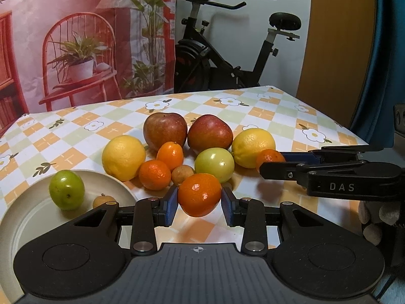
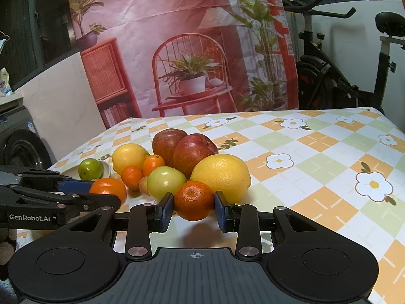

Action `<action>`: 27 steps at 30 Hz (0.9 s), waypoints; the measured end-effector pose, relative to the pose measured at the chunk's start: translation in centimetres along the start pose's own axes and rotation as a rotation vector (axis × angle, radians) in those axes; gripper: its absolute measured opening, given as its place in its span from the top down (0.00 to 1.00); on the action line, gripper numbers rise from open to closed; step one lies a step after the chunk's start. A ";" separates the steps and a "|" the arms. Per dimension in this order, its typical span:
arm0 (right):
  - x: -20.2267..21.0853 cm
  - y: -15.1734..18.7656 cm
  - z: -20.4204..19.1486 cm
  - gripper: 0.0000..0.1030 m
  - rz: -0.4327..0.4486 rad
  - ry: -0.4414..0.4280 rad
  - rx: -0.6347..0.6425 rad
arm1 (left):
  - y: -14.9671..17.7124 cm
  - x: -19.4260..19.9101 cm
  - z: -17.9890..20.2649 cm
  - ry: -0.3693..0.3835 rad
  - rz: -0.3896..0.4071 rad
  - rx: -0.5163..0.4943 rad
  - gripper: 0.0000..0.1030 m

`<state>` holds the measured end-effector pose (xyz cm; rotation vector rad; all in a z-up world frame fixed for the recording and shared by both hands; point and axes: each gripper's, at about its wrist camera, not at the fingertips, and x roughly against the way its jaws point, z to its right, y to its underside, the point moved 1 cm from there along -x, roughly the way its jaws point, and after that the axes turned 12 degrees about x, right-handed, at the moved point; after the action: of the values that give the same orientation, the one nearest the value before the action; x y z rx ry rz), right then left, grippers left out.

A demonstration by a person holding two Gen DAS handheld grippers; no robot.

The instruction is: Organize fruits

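Note:
My left gripper (image 1: 199, 204) is shut on an orange mandarin (image 1: 199, 194), its blue pads pressing both sides, just right of a cream plate (image 1: 27, 210). The plate holds a green fruit (image 1: 66, 190) and a small brown longan (image 1: 102, 201). My right gripper (image 2: 194, 209) is shut on a second mandarin (image 2: 193, 200), with a shadow on the cloth beneath it. Behind lie two lemons (image 1: 123, 157) (image 1: 253, 147), two red apples (image 1: 165, 131) (image 1: 210, 133), a pale green fruit (image 1: 214, 164), two small oranges (image 1: 170, 155) (image 1: 154, 174) and another longan (image 1: 182, 174).
The fruit lies on a checked flower-print tablecloth (image 2: 316, 157) with bare cloth to the right. The right gripper (image 1: 270, 162) reaches in from the right of the left wrist view. An exercise bike (image 1: 227, 58) and a printed backdrop (image 2: 177, 50) stand behind the table.

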<state>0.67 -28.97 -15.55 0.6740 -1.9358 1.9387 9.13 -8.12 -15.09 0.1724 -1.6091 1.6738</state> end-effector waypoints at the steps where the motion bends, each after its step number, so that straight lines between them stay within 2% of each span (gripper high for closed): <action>1: 0.0 0.0 0.0 0.69 0.000 0.000 0.001 | 0.0 0.1 -0.1 -0.002 -0.001 0.000 0.62; 14: -0.1 -0.1 -0.2 0.69 -0.012 0.018 0.024 | 0.1 1.7 -2.0 -0.035 0.004 0.018 0.62; 23: -0.1 0.0 -0.2 0.69 -0.016 0.025 0.028 | -0.2 2.1 -2.2 -0.023 0.014 0.030 0.62; 27: 0.0 0.0 -0.3 0.69 -0.014 0.027 0.030 | -0.8 3.3 -3.2 -0.033 0.044 0.023 0.62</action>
<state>0.59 -28.65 -15.54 0.6642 -1.8845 1.9616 8.71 -3.92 -13.08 0.1781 -1.6293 1.7310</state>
